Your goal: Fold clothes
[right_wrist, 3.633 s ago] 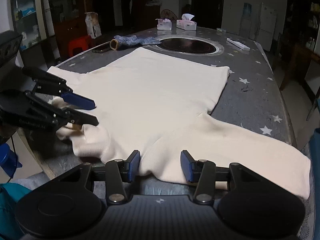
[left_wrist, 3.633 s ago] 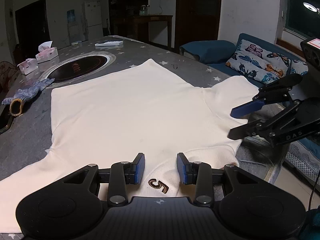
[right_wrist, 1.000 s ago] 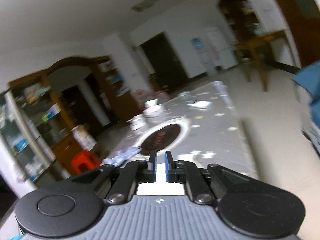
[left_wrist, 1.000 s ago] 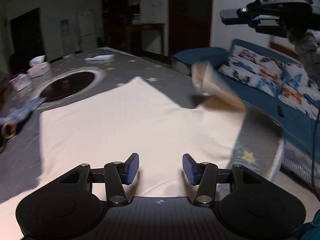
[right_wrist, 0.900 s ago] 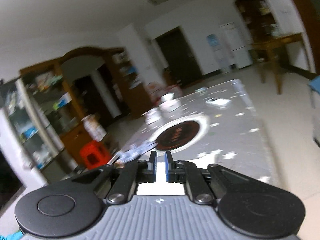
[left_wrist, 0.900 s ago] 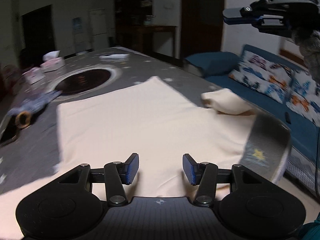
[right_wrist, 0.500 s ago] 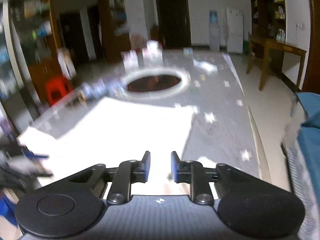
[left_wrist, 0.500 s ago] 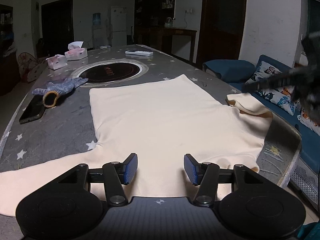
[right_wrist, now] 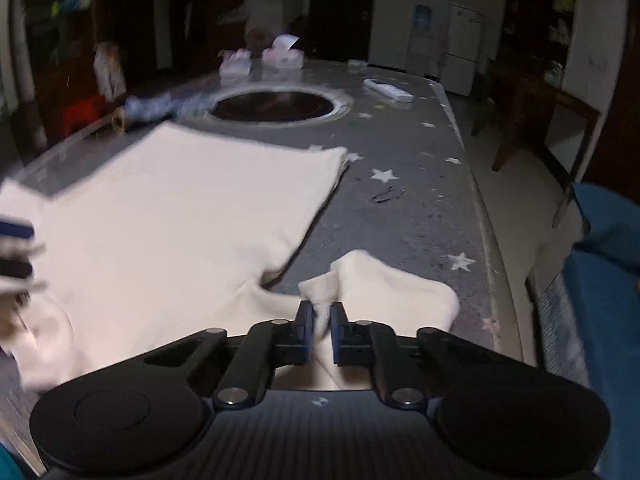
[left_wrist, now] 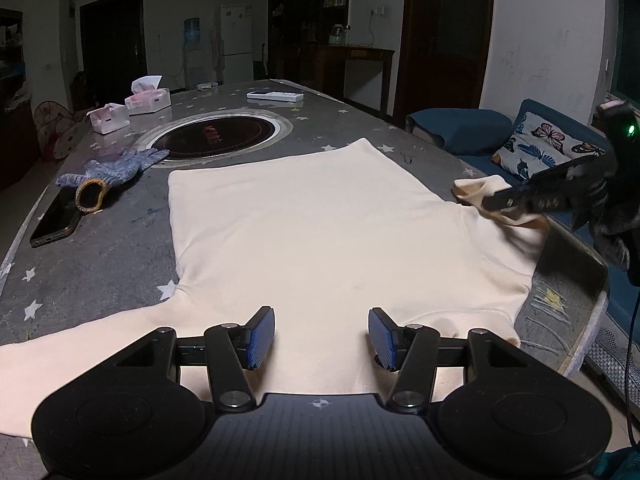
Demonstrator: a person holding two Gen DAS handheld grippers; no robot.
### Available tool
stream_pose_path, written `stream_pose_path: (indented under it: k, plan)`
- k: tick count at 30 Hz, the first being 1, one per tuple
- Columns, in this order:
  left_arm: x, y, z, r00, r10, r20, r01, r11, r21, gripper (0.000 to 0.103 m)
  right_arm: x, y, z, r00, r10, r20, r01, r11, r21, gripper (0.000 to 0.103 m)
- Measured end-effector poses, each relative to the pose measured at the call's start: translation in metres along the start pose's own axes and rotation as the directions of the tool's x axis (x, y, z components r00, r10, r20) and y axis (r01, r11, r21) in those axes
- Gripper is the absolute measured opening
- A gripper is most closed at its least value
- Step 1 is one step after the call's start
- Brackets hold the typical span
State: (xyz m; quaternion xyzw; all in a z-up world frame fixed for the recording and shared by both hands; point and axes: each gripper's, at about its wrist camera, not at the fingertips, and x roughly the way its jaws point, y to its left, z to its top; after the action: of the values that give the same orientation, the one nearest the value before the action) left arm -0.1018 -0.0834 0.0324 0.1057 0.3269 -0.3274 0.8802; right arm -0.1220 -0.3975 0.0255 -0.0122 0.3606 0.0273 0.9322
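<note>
Right now your right gripper (right_wrist: 321, 322) pinches the bunched sleeve (right_wrist: 380, 284) of the cream shirt (left_wrist: 312, 236), which lies flat on the table (left_wrist: 132, 240); your left gripper (left_wrist: 321, 338) hangs wide apart above its near edge.

We are in a home's living and dining room at night, shown by the star-patterned dining table (left_wrist: 120, 248) with an inset cooktop (left_wrist: 216, 136), tissue boxes (left_wrist: 147, 100), a white refrigerator (left_wrist: 237, 30), a water dispenser (left_wrist: 193, 46) and a blue sofa (left_wrist: 460, 130) with butterfly cushions (left_wrist: 544, 150).
</note>
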Motion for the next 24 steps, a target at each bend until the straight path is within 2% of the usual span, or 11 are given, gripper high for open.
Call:
stream_pose_path:
  k: [5, 8, 11, 15, 22, 24]
  plan:
    - [-0.005, 0.003, 0.0, 1.0, 0.004, 0.018, -0.004, 1.0, -0.006, 0.056, -0.027, -0.018, 0.02, 0.994, 0.079, 0.076, -0.09, 0.985, 0.151, 0.003]
    - [-0.01, 0.007, -0.002, 0.999, 0.009, 0.033, -0.008, 1.0, -0.015, 0.056, -0.052, -0.019, 0.041, 0.978, 0.128, 0.164, -0.16, 0.967, 0.198, 0.004]
    - [-0.016, 0.012, -0.004, 0.999, 0.014, 0.049, -0.013, 1.0, -0.029, 0.056, -0.073, -0.011, 0.064, 0.956, 0.18, 0.233, -0.229, 0.952, 0.203, 0.003]
    - [-0.024, 0.022, -0.01, 0.998, 0.021, 0.065, -0.017, 0.998, -0.055, 0.056, -0.086, 0.018, 0.089, 0.922, 0.271, 0.276, -0.321, 0.935, 0.155, 0.004]
    - [-0.036, 0.035, -0.019, 0.996, 0.036, 0.082, -0.028, 0.996, -0.089, 0.056, -0.061, 0.088, 0.107, 0.889, 0.394, 0.235, -0.413, 0.91, 0.039, 0.004]
    - [-0.038, 0.038, -0.022, 0.996, 0.043, 0.082, -0.035, 0.995, -0.096, 0.056, -0.052, 0.1, 0.107, 0.884, 0.42, 0.206, -0.434, 0.9, 0.029, 0.009]
